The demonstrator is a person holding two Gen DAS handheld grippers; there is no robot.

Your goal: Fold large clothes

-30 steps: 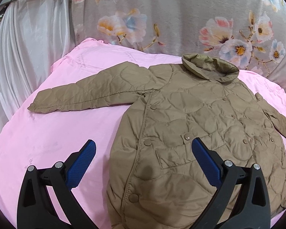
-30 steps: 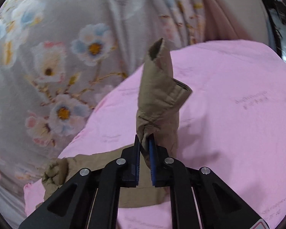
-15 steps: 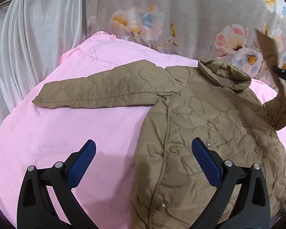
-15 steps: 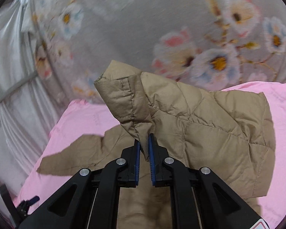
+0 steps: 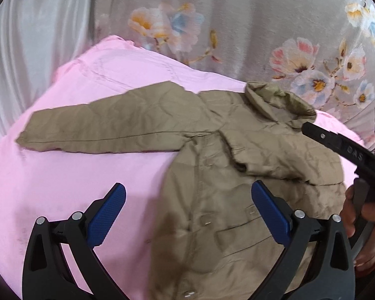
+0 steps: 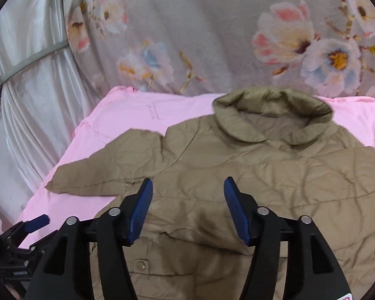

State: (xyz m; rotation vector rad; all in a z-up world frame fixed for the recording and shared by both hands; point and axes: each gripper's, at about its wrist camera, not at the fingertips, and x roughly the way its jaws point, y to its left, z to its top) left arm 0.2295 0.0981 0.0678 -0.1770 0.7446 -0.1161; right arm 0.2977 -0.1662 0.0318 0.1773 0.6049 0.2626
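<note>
The left gripper [image 5: 188, 212] has its blue ribbed pads wide apart and holds nothing; it hangs above the hem side of the khaki quilted jacket [image 5: 237, 175]. The right gripper [image 6: 187, 210] is also spread and holds nothing, over the chest. The jacket lies flat on the pink sheet [image 5: 75, 175], collar [image 6: 272, 110] towards the grey flowered curtain [image 6: 212, 37]. One sleeve [image 5: 107, 127] stretches sideways to the left, the other sleeve [image 6: 300, 190] lies folded across the front. White satin drape [image 5: 37, 37] hangs on the left.
</note>
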